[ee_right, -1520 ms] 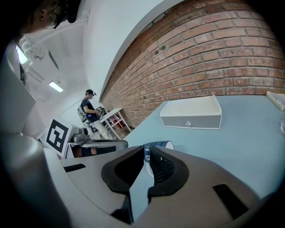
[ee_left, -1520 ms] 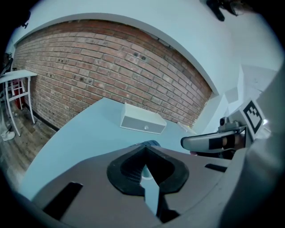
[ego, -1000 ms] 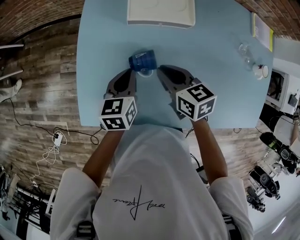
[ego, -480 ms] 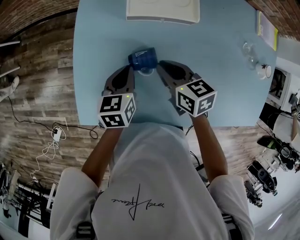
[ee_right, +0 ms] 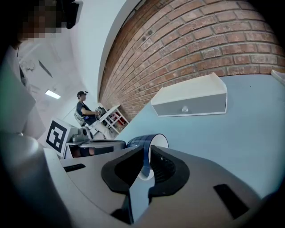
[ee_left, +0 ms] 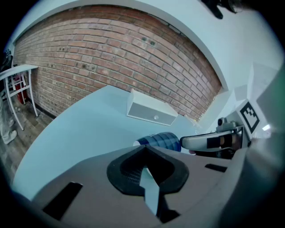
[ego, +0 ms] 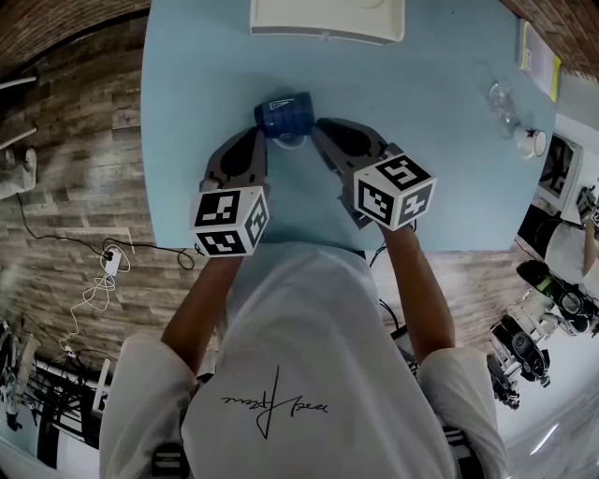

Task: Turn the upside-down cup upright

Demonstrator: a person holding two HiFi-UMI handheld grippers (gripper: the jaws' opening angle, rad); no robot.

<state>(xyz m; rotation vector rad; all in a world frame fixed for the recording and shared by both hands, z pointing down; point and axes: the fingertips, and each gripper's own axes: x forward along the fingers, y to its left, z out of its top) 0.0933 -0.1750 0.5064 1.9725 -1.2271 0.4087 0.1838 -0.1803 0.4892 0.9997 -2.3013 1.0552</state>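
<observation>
- I am pinching the blue cup (ego: pixel 284 117) with my right gripper (ego: pixel 320 133). In the right gripper view one jaw is sitting outside the blue wall and the other inside against the white lining. The jaws are standing apart only by the thickness of that wall.
- The cup is lying tipped over, no longer mouth-down. Its mouth is facing 6 o'clock, toward me, and its base is pointing to 12 o'clock. A white mark on its blue side is showing from above.
- I cannot tell whether the cup is resting on the light blue table (ego: pixel 440 187) or hanging just off it.
- My left gripper (ego: pixel 260 140) is holding nothing, its jaws closed tip to tip with only a thin sliver of table showing behind the tips.
- The cup is sitting just beyond those left tips, toward 1 o'clock of them in the head view. Whether they are touching it is unclear.
- The two grippers are converging on the cup from 7 and 5 o'clock, with the cup between their tips near the middle of the table.
- A white box (ego: pixel 328 21) with a small knob on its front is standing at 12 o'clock by the far table edge, well apart from the cup.
- Clear glassware (ego: pixel 499 98) is standing at 2 o'clock near the table's right edge, too small to tell apart.
- A brick wall (ee_left: pixel 111 53) is running behind the table.
- A plank floor (ego: pixel 84 140) is showing at 9 o'clock, with cables (ego: pixel 103 281) lying on it.
</observation>
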